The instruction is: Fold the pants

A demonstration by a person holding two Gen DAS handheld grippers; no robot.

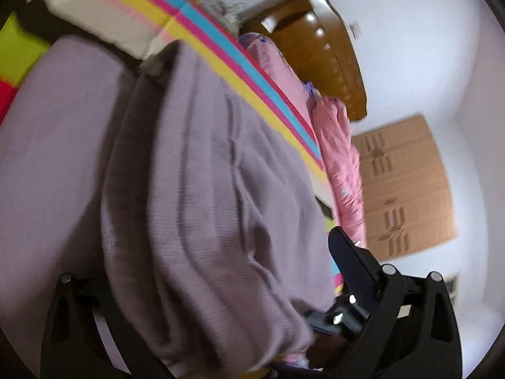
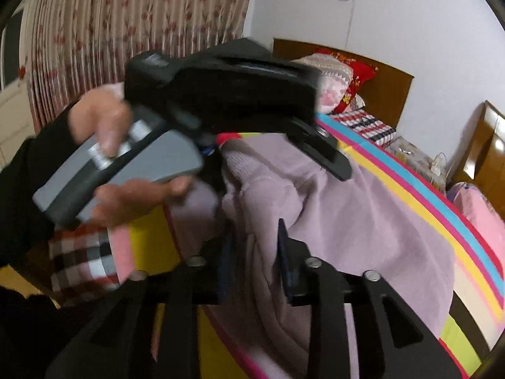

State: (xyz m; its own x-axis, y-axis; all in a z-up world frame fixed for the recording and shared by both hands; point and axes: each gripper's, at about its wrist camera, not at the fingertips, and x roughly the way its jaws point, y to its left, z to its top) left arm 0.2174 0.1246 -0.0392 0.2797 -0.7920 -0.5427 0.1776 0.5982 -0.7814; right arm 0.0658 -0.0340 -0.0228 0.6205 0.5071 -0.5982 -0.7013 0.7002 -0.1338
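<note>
Pants [image 2: 331, 208] bunched between right gripper [image 2: 255, 252] fingers, left gripper [image 1: 202, 268] wide open

Left tongs' [image 1: 202, 284] left finger behind pants [image 1: 195, 189].

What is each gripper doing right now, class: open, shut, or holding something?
Left gripper: open wide, pants lying between its fingers, not clamped.
Right gripper: jaws partly apart around the pants; grip cannot be told.

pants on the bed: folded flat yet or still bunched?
Still bunched. The lilac pants lie in loose ridges and wrinkles on the striped bedspread, with one part lifted in a heap between both tools; no flat, squared fold shows.
</note>
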